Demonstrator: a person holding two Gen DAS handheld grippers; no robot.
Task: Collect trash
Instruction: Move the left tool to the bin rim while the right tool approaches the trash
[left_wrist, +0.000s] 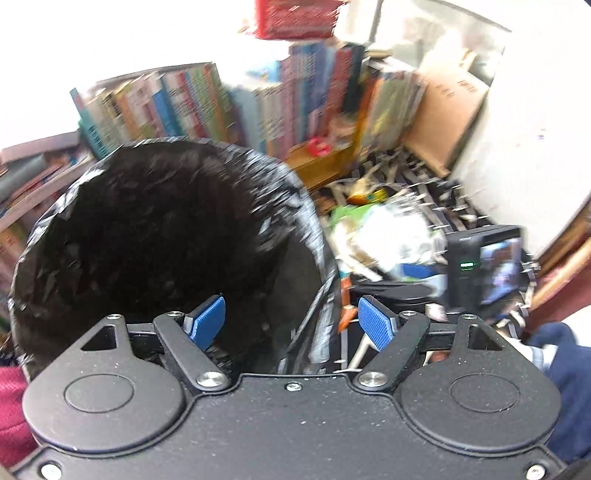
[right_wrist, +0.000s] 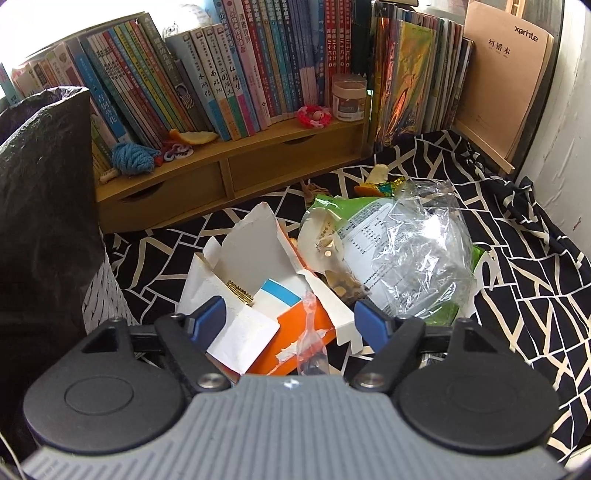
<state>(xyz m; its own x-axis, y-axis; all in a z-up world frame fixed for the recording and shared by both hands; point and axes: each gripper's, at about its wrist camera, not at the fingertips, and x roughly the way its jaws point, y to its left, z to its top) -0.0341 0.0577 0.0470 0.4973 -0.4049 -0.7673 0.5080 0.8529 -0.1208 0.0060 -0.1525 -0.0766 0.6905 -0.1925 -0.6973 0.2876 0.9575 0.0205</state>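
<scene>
Black plastic fills the left half of the left wrist view: the trash bag (left_wrist: 159, 236) gapes open and, far as I can tell, looks empty inside, though it's dark and blurry. So I'd say barely anything is collected yet. The left tool (left_wrist: 291, 326) sits right at the bag's rim (left_wrist: 317, 280), jaws apart, nothing pinched between them, rim running up through the gap. Moving right in that frame you only get a smeared pile of litter and the back of the other tool's camera (left_wrist: 487, 266). The right wrist view is the sharp one: bag as a dark wall at the far left, then the torn orange-and-white carton (right_wrist: 266, 295) dead centre between the jaws of the right tool (right_wrist: 290, 319), which is spread wide and not squeezing yet. Right of that, a green snack bag (right_wrist: 332, 221), crinkly clear wrapper (right_wrist: 417, 254), and a small wrapper (right_wrist: 376, 182) further back, all on the black-and-white cloth (right_wrist: 535, 258). All still to go.
</scene>
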